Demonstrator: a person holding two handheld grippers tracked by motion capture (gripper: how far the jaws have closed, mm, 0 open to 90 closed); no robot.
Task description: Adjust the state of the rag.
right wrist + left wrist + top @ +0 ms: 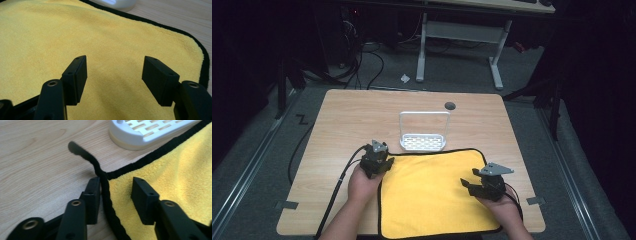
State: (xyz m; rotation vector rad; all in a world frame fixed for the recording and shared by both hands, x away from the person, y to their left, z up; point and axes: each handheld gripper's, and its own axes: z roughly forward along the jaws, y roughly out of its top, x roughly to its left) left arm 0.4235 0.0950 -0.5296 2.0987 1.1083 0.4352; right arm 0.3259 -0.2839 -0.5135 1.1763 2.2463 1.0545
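A yellow cloth (432, 195) with a black hem lies flat on the wooden table (357, 112), near its front edge. My left gripper (386, 163) sits at the cloth's far left corner. In the left gripper view its jaws (116, 185) straddle the black hem (106, 192); the left jaw rests against the hem, the right one stands on the yellow cloth (175, 170), and a gap stays between them. A black hem tail (76, 147) trails off the corner onto the wood. My right gripper (469, 183) is over the cloth's right side, open, with only yellow cloth (100, 32) under its jaws (115, 65).
A white rack (423, 142) with a slotted base and a tall wire handle stands just beyond the cloth's far edge; its base (140, 135) is close to the left gripper. A dark round hole (450, 105) is in the tabletop behind it. A desk frame stands on the floor beyond.
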